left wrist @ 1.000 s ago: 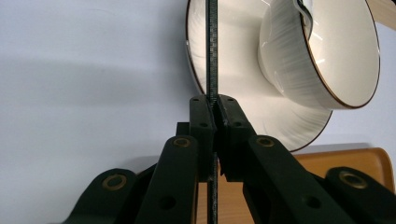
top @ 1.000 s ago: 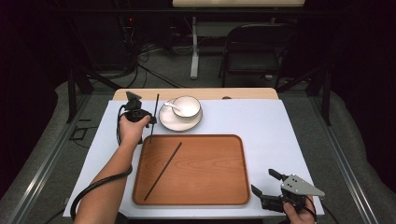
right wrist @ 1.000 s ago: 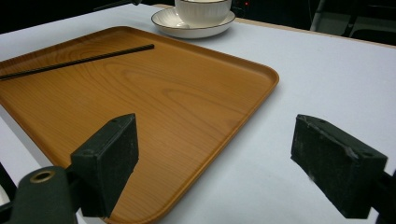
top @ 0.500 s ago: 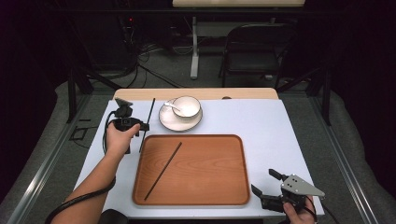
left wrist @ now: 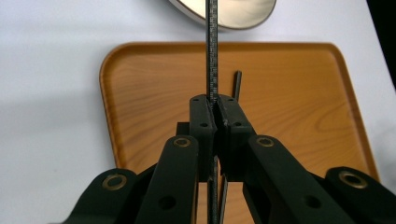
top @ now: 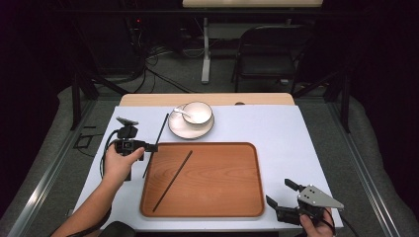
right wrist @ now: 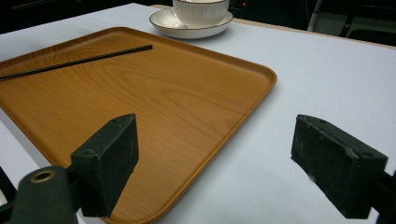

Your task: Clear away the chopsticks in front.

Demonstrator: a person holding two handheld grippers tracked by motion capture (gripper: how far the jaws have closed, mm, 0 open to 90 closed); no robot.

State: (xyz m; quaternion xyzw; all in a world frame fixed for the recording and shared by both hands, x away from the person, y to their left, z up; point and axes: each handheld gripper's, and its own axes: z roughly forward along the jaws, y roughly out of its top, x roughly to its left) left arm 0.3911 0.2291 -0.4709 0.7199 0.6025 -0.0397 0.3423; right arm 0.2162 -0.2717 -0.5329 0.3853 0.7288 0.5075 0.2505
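At the left of the high view, the left gripper (top: 150, 146) is clenched on a black chopstick (top: 157, 143), held just off the left edge of the wooden tray (top: 232, 197). A second chopstick (top: 173, 180) lies slantwise on the tray, and a bowl (top: 197, 112) with a spoon (top: 181, 112) sits on a saucer (top: 179, 129) just beyond the tray's far edge. At the lower right, the right gripper (top: 279, 195) has its jaws spread wide apart, holding nothing, beside the tray's near right corner.

High view overhead, 2 tool views low, all sharing tray (top: 217, 197)
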